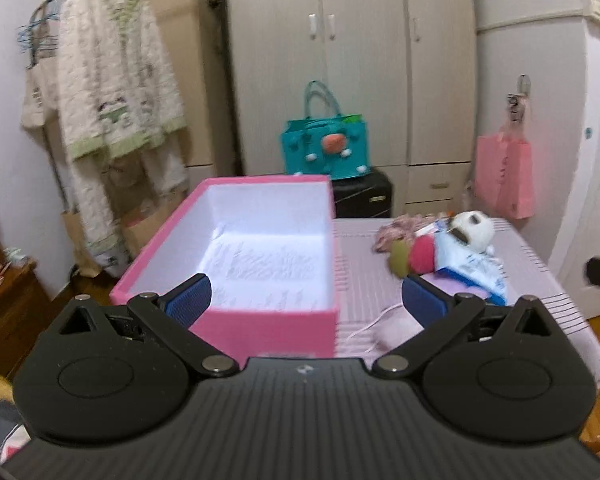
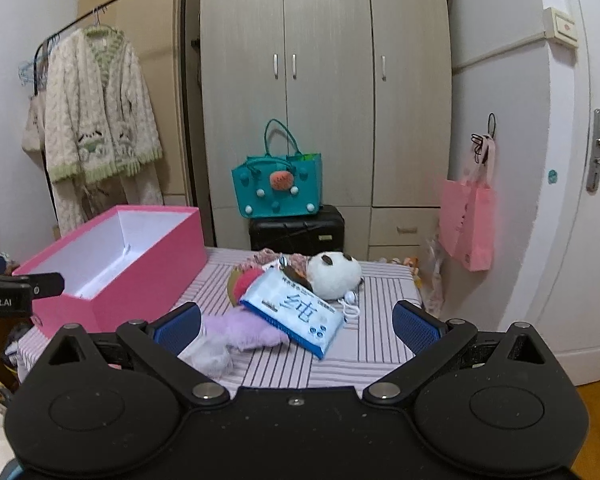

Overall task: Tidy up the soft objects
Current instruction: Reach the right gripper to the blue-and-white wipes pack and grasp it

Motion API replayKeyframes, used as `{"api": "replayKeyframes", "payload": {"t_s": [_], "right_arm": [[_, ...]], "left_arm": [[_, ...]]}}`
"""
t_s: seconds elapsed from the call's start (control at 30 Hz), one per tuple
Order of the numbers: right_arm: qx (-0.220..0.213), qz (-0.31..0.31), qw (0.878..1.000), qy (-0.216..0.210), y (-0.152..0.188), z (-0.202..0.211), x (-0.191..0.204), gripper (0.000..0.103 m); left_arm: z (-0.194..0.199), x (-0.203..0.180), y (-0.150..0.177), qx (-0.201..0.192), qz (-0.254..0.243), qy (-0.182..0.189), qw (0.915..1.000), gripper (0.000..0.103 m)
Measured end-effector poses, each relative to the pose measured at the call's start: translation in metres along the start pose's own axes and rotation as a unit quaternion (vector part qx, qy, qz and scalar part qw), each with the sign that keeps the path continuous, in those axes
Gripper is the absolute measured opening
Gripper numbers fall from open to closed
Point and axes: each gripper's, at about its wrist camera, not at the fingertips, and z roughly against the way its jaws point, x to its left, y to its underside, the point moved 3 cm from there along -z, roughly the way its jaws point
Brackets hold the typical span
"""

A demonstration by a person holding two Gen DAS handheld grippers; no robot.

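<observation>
An open pink box (image 1: 260, 332) (image 2: 148, 276) with a white inside stands on the striped table (image 2: 380, 344), at its left. To its right lies a pile of soft things: a panda plush (image 2: 334, 274) (image 1: 472, 230), a blue-white tissue pack (image 2: 296, 312) (image 1: 476, 268), a purple plush (image 2: 252, 332), a red-and-olive plush (image 1: 412, 256) (image 2: 242, 280) and a floral cloth (image 1: 400, 230). My left gripper (image 1: 306, 300) is open over the box's near wall, holding nothing. My right gripper (image 2: 298, 330) is open, low before the pile, around the tissue pack's near end.
A white cord (image 1: 376, 318) lies by the pile. Behind the table stand a black suitcase (image 2: 298, 230) with a teal bag (image 2: 278, 186) on it, and a wardrobe (image 2: 324, 80). A pink bag (image 2: 468, 220) hangs at right; a clothes rack with a robe (image 2: 96, 120) at left.
</observation>
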Motion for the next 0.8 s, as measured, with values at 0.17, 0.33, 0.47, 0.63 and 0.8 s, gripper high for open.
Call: {"api": "replayKeyframes", "payload": {"t_s": [0.17,0.33,0.47,0.63,0.8], "right_arm": [[-0.006,-0.029,0.999,-0.030,0.012,-0.035,-0.019,0.103],[0.026,-0.060,0.996,-0.063,0.025,-0.080,-0.038,0.103],[0.054,-0.074,0.992,-0.081,0.034,-0.110,-0.050,0.098],[0.080,-0.063,0.989,-0.105,0.041,-0.142,-0.054,0.084],[0.103,-0.041,0.987,-0.114,0.047,-0.167,-0.055,0.076]], "left_arm": [[-0.027,-0.023,-0.006,-0.015,-0.017,0.031,0.9993,0.103],[-0.055,-0.057,-0.012,-0.029,-0.042,0.093,0.9944,0.103],[-0.079,-0.082,-0.016,-0.013,-0.042,0.130,0.9906,0.102],[-0.114,-0.103,-0.018,0.001,-0.051,0.149,0.9875,0.089],[-0.147,-0.118,-0.018,0.031,-0.058,0.166,0.9840,0.068]]}}
